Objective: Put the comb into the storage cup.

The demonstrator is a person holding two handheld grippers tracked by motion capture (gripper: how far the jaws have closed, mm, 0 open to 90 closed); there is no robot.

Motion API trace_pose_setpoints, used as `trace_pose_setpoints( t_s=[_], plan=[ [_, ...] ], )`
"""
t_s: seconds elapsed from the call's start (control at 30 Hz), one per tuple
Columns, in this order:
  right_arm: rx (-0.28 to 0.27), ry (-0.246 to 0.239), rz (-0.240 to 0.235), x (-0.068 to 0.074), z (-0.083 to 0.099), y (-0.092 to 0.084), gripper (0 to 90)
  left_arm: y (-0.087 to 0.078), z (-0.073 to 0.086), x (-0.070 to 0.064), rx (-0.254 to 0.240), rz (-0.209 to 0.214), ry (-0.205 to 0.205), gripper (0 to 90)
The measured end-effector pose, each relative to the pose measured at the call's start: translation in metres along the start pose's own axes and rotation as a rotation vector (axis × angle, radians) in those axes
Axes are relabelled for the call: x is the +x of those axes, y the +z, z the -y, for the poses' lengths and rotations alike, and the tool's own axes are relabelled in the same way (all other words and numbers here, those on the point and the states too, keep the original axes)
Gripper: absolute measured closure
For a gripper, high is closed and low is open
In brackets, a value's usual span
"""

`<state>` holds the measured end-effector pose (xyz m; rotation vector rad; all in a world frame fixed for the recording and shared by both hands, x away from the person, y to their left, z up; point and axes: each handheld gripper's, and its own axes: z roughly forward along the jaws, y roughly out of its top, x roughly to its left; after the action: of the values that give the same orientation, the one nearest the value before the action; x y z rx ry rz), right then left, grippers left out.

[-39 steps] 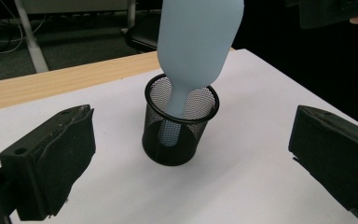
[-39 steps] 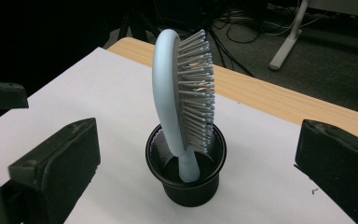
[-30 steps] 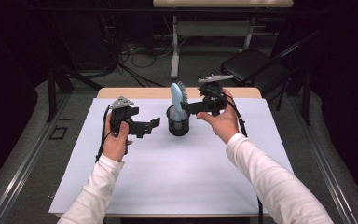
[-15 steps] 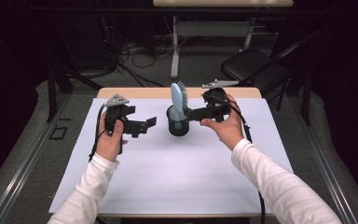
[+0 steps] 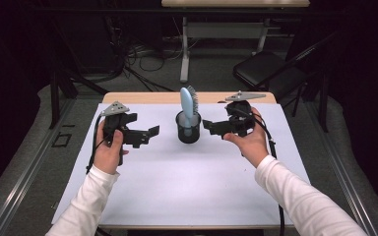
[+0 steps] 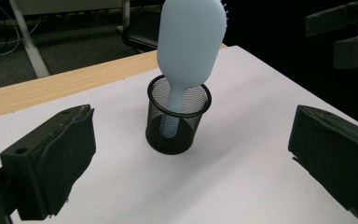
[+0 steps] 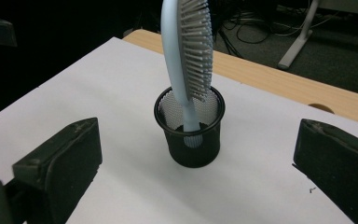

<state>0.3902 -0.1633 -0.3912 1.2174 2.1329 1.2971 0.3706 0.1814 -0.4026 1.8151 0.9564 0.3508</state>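
A pale blue hairbrush [image 5: 187,102] stands handle-down in a black mesh cup [image 5: 187,130] at the back middle of the white-covered table [image 5: 177,187]. My left gripper [image 5: 150,133] hovers left of the cup, open, pointing at it. My right gripper [image 5: 210,127] hovers right of the cup, also open, a short gap from it. In the left gripper view the cup [image 6: 177,123] and the brush's smooth back [image 6: 191,42] sit ahead of the left gripper [image 6: 191,158]. The right gripper view shows the bristle side [image 7: 196,46] above the cup [image 7: 191,135], beyond the right gripper [image 7: 196,163]. Nothing is held.
A strip of bare wooden tabletop [image 5: 142,97] runs behind the white cover. Beyond the table stand a black chair [image 5: 266,69], a desk leg [image 5: 183,54] and floor cables [image 5: 138,54]. The other gripper [image 6: 349,32] shows at the left gripper view's top right.
My right gripper has drawn back from beside the brush head, moving right and down toward the person. The left gripper has drifted slightly left. Brush and cup have stayed put.
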Motion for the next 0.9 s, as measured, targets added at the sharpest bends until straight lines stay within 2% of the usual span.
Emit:
trace_pose_setpoints(
  t_s=[0.43, 0.53, 0.9],
  plan=[
    [-0.027, 0.045, 0.003, -0.014, 0.031, -0.031, 1.1, -0.021, 0.015, 0.007, -0.018, 0.004, -0.014, 0.8],
    [-0.026, 0.043, 0.011, -0.017, 0.039, -0.035, 1.1, -0.025, 0.018, 0.009, -0.021, 0.001, -0.015, 0.8],
    [-0.034, 0.080, 0.032, -0.030, 0.068, -0.050, 1.1, -0.037, 0.034, 0.013, -0.036, -0.014, -0.029, 1.4]
  ],
)
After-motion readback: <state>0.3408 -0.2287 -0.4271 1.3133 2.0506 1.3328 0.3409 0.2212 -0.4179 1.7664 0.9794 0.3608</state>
